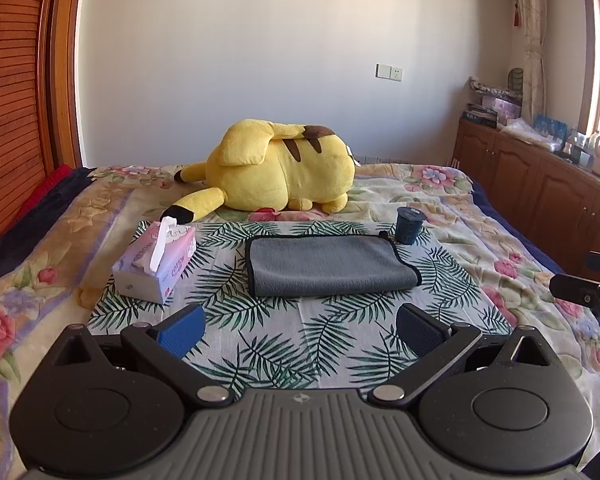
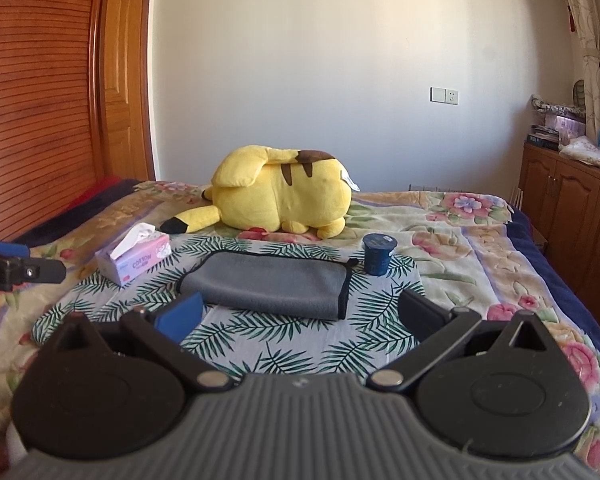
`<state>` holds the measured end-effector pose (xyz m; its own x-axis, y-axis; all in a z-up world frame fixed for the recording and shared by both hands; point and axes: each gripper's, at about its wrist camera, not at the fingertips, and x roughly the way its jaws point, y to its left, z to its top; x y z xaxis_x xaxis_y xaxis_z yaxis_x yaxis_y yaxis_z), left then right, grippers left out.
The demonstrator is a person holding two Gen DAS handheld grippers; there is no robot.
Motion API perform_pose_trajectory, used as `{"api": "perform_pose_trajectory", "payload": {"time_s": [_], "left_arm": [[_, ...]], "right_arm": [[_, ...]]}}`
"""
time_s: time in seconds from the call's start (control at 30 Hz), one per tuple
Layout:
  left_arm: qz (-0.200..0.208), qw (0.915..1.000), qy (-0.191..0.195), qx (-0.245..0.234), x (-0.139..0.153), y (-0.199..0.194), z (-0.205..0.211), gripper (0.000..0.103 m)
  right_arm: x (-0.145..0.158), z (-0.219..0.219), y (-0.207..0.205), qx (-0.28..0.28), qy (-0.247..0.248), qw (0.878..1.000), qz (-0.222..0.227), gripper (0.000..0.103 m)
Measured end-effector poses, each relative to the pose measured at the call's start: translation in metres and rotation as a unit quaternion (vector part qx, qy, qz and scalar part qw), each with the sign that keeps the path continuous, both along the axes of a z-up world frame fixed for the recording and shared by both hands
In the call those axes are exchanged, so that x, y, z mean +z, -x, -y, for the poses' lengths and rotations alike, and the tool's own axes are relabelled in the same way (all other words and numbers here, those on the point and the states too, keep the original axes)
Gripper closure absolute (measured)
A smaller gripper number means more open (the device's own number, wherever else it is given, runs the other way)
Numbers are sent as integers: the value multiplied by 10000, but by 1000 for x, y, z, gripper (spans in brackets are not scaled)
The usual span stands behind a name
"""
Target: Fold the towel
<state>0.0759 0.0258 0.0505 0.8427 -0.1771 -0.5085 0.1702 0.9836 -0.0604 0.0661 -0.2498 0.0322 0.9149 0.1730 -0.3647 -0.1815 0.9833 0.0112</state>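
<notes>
A grey towel (image 1: 330,265) with black edging lies folded on a palm-leaf cloth (image 1: 300,332) spread over the bed. My left gripper (image 1: 300,326) hovers just in front of it, open, nothing between its blue pads. In the right wrist view the same towel (image 2: 268,284) lies ahead of my right gripper (image 2: 300,316), which is also open and holds nothing. The right gripper's tip shows at the edge of the left wrist view (image 1: 584,292), and the left gripper's tip at the left edge of the right wrist view (image 2: 16,270).
A tissue box (image 1: 156,260) sits left of the towel, a dark blue cup (image 1: 409,225) at its far right corner. A yellow plush toy (image 1: 280,170) lies behind. A wooden headboard (image 1: 8,120) stands left, wooden cabinets (image 1: 540,192) right of the bed.
</notes>
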Motion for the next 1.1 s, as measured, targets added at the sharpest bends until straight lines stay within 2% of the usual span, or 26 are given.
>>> {"api": "perform_pose_trajectory", "payload": {"time_s": [0.33,0.53,1.1], "left_arm": [[-186,9998,-28,48,-23,26,8,16],[-150,9995,-188,190,-33,38,16,16],[-105,9992,-197,341,-60,57,17,16]], "right_arm": [[-20,-7,15,27,-99,9999,-133,0],[-28,-7,25,22,-158,9997,-199,0],[-43,-5,40,-37,-55,9997,-247,0]]}}
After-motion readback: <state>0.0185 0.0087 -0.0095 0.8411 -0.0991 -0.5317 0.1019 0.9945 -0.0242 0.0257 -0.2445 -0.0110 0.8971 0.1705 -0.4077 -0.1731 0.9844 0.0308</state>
